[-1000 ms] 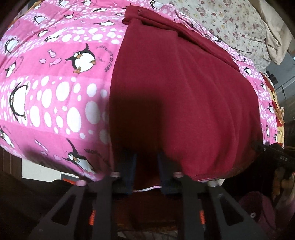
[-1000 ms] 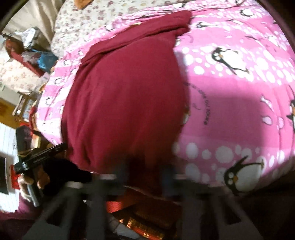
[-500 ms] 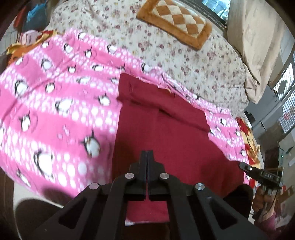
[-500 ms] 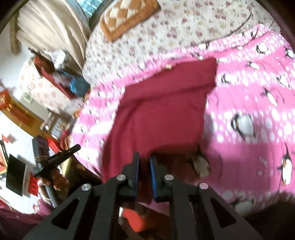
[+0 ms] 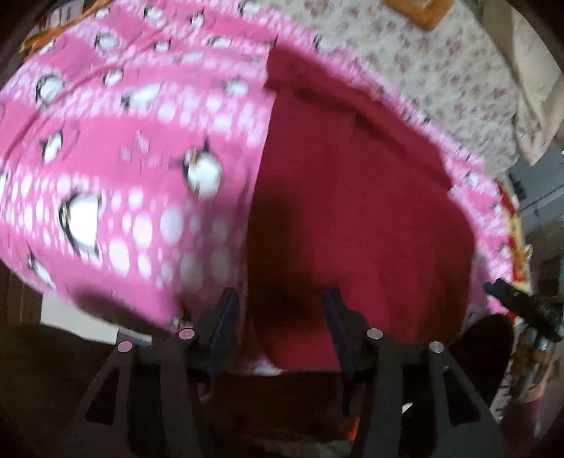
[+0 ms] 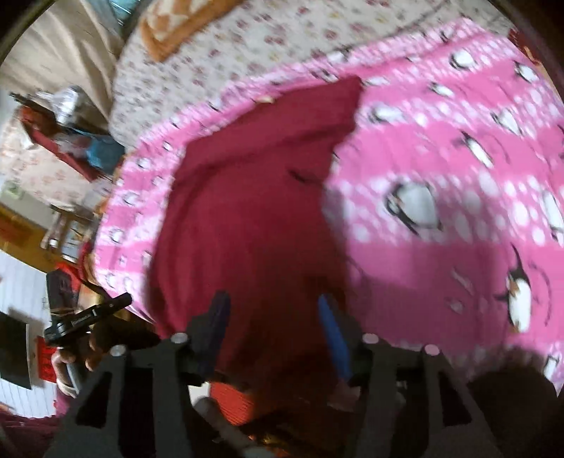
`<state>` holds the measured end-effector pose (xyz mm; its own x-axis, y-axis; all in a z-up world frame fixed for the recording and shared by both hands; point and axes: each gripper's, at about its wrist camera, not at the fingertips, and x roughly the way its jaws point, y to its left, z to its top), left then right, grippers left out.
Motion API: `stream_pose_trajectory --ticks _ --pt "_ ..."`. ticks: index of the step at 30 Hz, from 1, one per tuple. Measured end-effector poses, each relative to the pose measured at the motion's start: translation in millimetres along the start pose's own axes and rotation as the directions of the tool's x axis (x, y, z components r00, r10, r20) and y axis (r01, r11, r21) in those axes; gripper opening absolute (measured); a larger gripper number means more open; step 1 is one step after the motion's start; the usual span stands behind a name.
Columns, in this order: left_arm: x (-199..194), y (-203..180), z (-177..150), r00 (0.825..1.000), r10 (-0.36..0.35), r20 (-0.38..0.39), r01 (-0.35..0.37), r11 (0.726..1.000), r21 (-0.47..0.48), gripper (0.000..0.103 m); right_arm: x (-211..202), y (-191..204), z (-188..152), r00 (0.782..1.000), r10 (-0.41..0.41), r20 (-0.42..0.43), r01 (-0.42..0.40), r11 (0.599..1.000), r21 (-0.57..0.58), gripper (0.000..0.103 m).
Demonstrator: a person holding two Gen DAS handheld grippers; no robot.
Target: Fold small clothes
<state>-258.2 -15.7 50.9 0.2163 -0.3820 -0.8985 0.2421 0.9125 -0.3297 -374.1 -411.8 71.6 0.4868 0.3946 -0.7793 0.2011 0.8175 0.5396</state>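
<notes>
A dark red garment [image 5: 352, 211] lies spread flat on a pink penguin blanket [image 5: 123, 158], its near hem at the bed's front edge. My left gripper [image 5: 280, 310] hovers over the hem's left corner, jaws opening, cloth below them but not pinched. In the right wrist view the same garment [image 6: 246, 211] runs away from me. My right gripper [image 6: 275, 317] stands over the hem's right part, jaws also opening, with nothing pinched between the blue pads [image 6: 333, 331]. Both views are blurred by motion.
Beyond the penguin blanket [image 6: 440, 176] lies a floral sheet [image 5: 440, 70] with an orange checked cushion [image 6: 169, 31]. A person's hand [image 6: 75, 356] holds the other gripper at the left. Cluttered shelves [image 6: 63, 105] stand beside the bed. The bed's front edge drops off just under both grippers.
Half a second ago both grippers were shut and held higher above the bed. Both have come down close to the garment's near hem and their jaws have spread apart.
</notes>
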Motion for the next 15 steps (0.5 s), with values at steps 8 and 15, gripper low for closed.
stream_pose_trajectory --ticks 8,15 --pt "47.4 -5.2 -24.7 0.989 0.085 -0.120 -0.086 0.996 -0.004 0.029 45.7 -24.1 -28.9 0.983 -0.062 -0.171 0.072 0.996 0.048 0.072" --pt "36.3 11.9 -22.9 0.996 -0.040 -0.077 0.030 0.992 -0.120 0.030 54.0 -9.1 -35.4 0.982 0.012 -0.186 -0.010 1.000 0.009 0.082"
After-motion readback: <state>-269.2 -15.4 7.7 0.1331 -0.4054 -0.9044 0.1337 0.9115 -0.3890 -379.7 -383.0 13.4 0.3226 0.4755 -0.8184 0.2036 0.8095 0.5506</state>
